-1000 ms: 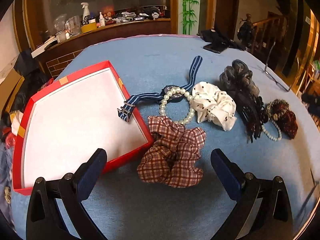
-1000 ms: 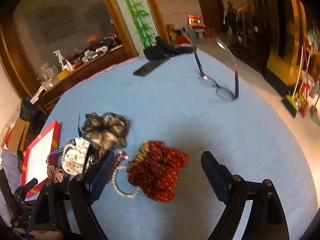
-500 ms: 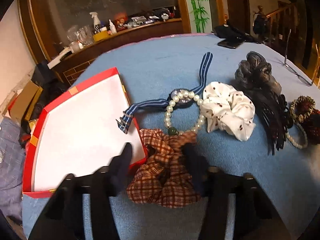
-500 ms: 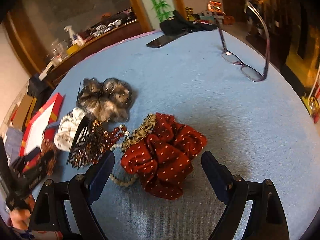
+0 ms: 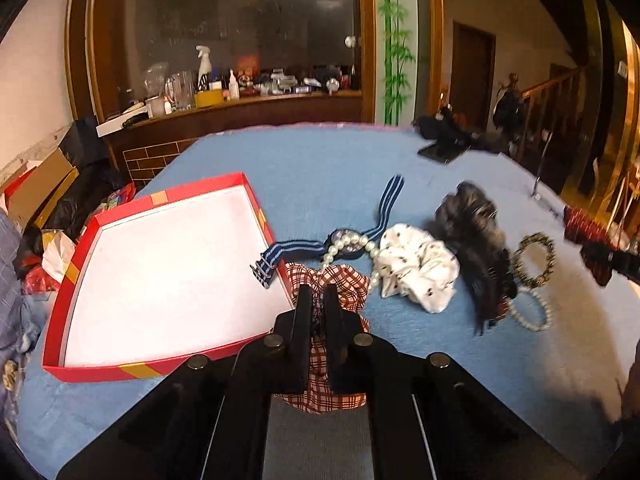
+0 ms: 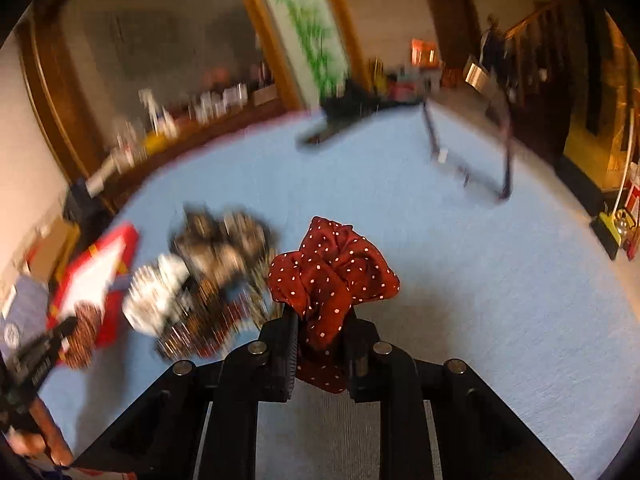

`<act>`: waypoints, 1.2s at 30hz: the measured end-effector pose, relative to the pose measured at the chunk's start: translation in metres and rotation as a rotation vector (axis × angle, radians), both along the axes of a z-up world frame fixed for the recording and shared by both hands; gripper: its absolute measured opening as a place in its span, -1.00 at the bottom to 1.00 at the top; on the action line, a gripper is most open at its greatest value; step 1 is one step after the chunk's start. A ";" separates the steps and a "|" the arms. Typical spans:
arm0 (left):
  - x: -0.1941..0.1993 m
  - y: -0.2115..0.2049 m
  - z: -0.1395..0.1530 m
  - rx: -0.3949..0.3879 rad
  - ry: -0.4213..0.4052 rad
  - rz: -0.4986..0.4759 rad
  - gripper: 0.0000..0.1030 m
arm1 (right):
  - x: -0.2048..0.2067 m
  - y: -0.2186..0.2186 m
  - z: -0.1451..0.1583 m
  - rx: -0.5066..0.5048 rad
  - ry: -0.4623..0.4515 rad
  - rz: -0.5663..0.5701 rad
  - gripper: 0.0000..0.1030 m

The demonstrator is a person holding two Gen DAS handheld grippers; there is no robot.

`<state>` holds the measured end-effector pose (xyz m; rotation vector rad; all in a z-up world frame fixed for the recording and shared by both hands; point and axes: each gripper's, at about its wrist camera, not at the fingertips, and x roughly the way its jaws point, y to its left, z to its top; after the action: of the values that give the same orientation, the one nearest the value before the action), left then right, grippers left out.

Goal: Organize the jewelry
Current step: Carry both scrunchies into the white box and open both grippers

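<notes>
1. Your red box [image 5: 256,216] lies open on the blue table cover [image 5: 320,168], at the left of the pile. Its white floor is bare; only the buckle end of the striped watch strap [image 5: 280,250] hangs over its right wall.
2. Your left gripper [image 5: 318,300] is closed tight on the plaid scrunchie [image 5: 344,280], which sits just beside the near right corner of the box. The cloth bunches between the two fingers.
3. Your right gripper [image 6: 322,328] has the red dotted scrunchie [image 6: 332,272] between its fingers and the jaws are closing on it; the cloth is squeezed and stands up above the fingertips.
4. Only the left wrist view shows sharply the pearl bracelet [image 5: 340,246] lying over the watch, the white dotted scrunchie [image 5: 420,268], the dark furry scrunchie [image 5: 468,216], a leopard hair tie [image 5: 534,254] and a second pearl ring [image 5: 530,312] at the right.
5. Only the right wrist view shows the glasses [image 6: 468,160] standing far right on the cover; the pile at the left there is blurred.
6. I can read no brand or writing in either view.
</notes>
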<state>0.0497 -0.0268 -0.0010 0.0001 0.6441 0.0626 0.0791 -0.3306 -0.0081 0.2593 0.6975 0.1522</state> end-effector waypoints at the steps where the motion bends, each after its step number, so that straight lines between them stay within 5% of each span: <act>1: -0.004 0.001 0.003 -0.008 -0.012 -0.001 -0.90 | -0.007 -0.002 0.008 0.002 -0.053 -0.018 -0.62; 4: -0.013 0.000 0.007 0.000 -0.026 0.004 -0.90 | -0.026 -0.005 0.025 0.002 -0.174 -0.048 -0.62; 7: -0.021 0.002 0.009 -0.009 -0.029 0.007 -0.90 | -0.026 -0.001 0.029 0.000 -0.188 -0.028 -0.62; 27: -0.077 0.085 0.015 -0.095 -0.057 0.143 -0.90 | -0.014 0.046 0.008 -0.028 -0.090 0.208 -0.62; 36: -0.097 0.126 0.019 -0.120 -0.061 0.215 -0.90 | -0.025 0.125 0.014 0.057 -0.007 0.401 -0.60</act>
<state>-0.0476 0.0989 0.0178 -0.1864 0.5838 0.2303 0.0544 -0.2053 0.0061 0.1707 0.7334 0.5554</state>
